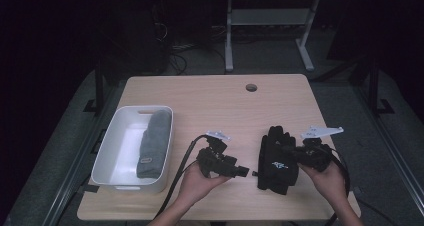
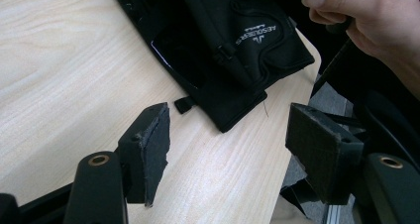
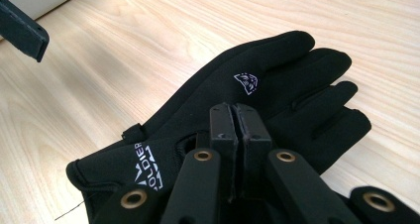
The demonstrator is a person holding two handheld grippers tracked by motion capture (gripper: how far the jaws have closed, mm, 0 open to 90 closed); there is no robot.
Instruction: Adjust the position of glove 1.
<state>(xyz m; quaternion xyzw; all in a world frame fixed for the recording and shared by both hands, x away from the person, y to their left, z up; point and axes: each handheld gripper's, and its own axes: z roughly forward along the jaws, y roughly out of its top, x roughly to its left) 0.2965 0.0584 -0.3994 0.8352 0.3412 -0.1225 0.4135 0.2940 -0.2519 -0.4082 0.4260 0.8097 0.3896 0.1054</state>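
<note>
Black glove (image 1: 276,159) lying flat near tabletop (image 1: 210,93) front edge. Right tool (image 3: 239,116) hovering over palm, pads pressed together. Left tool (image 2: 225,144) spread, approaching cuff. Fabric likely soft, light, limp; cuff edge offering best pinch point.

Setting: lab or test workroom, dimly lit
Work surface: light wood-grain desk (image 1: 210,98) with a round cable hole (image 1: 251,87)
Beyond desk: white metal frame legs (image 1: 229,36) of a second bench
Floor: grey carpet, loose black cables (image 1: 175,56)
Sides: dark metal rails (image 1: 75,161) flank the desk
</note>
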